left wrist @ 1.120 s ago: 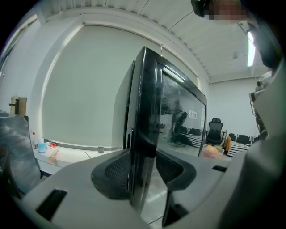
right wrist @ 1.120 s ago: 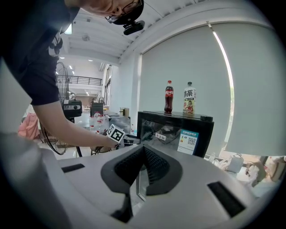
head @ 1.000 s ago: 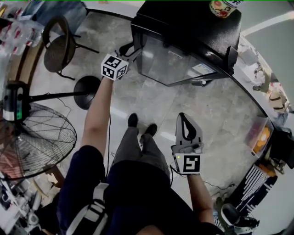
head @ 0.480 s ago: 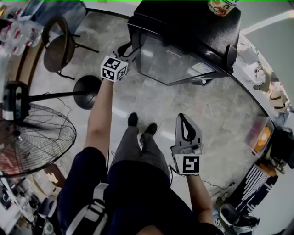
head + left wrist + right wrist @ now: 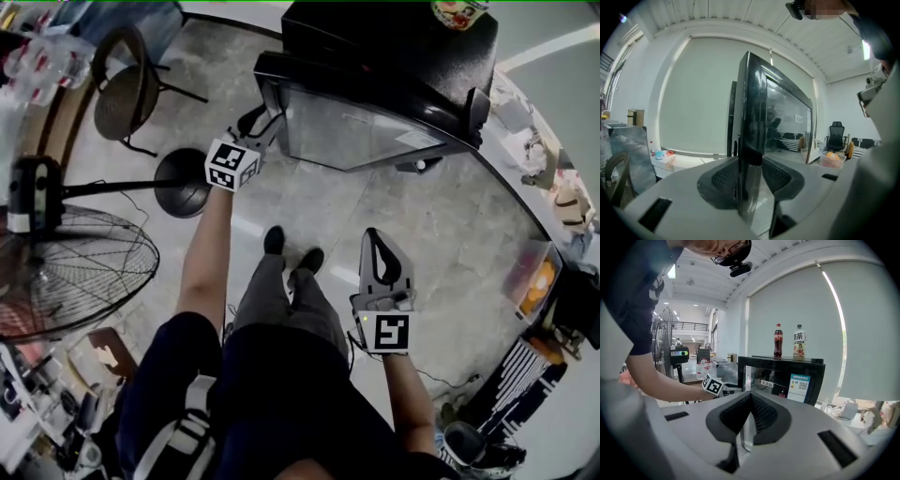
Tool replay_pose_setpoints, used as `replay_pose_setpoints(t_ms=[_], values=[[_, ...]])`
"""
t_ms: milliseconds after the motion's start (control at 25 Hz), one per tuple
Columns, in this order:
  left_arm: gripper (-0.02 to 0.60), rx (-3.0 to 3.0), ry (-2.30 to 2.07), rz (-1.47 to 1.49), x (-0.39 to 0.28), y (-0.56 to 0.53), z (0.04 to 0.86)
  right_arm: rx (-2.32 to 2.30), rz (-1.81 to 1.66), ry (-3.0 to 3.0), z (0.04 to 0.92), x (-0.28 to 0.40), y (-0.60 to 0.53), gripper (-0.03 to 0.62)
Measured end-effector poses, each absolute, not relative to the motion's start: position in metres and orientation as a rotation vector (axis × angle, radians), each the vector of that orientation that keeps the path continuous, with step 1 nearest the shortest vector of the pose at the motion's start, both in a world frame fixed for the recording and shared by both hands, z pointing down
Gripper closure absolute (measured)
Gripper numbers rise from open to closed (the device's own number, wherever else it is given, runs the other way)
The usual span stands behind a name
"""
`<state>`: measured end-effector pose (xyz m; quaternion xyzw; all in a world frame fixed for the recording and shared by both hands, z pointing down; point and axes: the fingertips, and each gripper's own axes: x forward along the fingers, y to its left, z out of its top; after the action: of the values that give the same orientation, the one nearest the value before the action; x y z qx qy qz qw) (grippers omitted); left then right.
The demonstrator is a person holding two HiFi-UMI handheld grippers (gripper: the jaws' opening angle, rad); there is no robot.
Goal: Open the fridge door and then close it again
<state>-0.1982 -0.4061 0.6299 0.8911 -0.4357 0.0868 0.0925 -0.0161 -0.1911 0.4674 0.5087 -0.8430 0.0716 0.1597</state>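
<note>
Glass fridge door (image 5: 361, 127) stands partly open off the black fridge (image 5: 394, 42), long axis upright, free edge pointing at the left gripper (image 5: 263, 119). Left jaws have just been closing with the door edge between them; pads look pressed on it. Right gripper (image 5: 376, 240) is closed and empty, low by the person's thigh. Fridge inside is lost in glass glare. The bottle (image 5: 457, 11) on top is cut off.

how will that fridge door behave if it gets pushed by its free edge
The fridge door looks a stiff framed glass panel, so it should swing as one piece, not flex. Its smooth glossy edge may be slippery. A hard shove could rattle the bottles standing on top.
</note>
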Motion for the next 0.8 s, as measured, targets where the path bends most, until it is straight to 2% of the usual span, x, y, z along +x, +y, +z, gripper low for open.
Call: replay_pose_setpoints(t_ms=[800], values=[[0.434, 2.503, -1.532, 0.288, -0.192, -0.303, 0.625, 1.464, 0.197, -2.470, 0.443, 0.003, -0.134, 0.576]])
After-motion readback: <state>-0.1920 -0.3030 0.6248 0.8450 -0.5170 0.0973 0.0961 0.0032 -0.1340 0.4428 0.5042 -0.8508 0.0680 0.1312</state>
